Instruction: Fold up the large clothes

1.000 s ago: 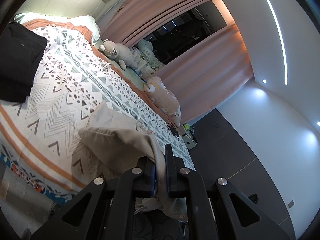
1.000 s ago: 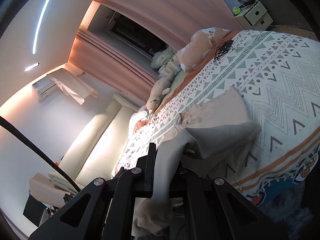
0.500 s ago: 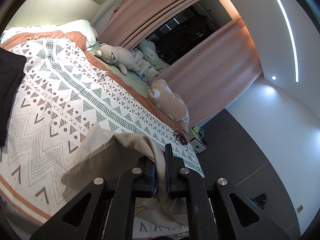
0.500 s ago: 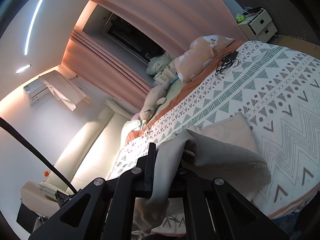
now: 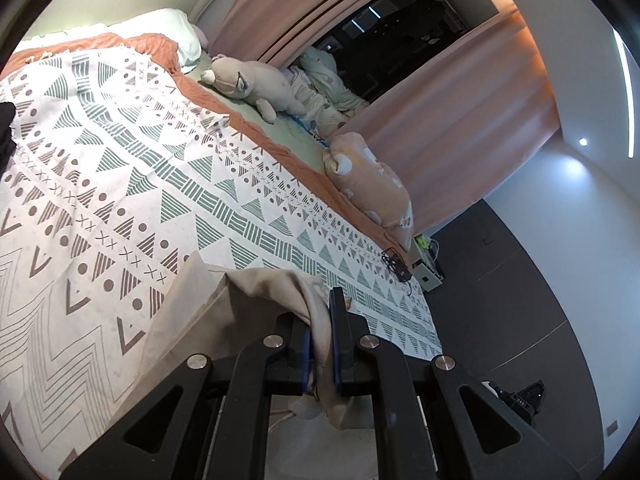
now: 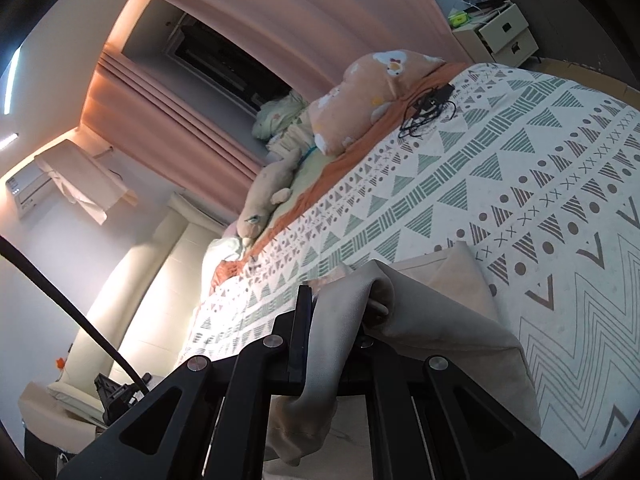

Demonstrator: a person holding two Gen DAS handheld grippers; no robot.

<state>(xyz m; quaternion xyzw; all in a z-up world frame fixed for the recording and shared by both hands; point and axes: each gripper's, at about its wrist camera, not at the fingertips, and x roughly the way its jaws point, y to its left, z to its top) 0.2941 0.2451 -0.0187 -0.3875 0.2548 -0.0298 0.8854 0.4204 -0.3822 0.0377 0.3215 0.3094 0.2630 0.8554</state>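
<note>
A beige garment (image 5: 248, 304) lies across the patterned bedspread (image 5: 120, 184) and hangs from both grippers. My left gripper (image 5: 320, 336) is shut on one edge of it, and the cloth bunches between the two fingers and droops below them. In the right wrist view the same beige garment (image 6: 436, 320) drapes over my right gripper (image 6: 332, 312), which is shut on another edge of it. The cloth covers most of the right finger. Both grippers are above the bed, well in from its near edge.
Plush toys (image 5: 256, 84) and a peach pillow (image 5: 372, 184) line the far side of the bed by pink curtains (image 5: 452, 120). A black cable bundle (image 6: 428, 108) lies on the bedspread. A dark garment (image 5: 6, 128) sits at the left edge. A nightstand (image 6: 504, 32) stands beyond the bed.
Both grippers have carried the beige garment further over the bed, away from its near edge. The near bed edge and most of the dark garment have left the views.
</note>
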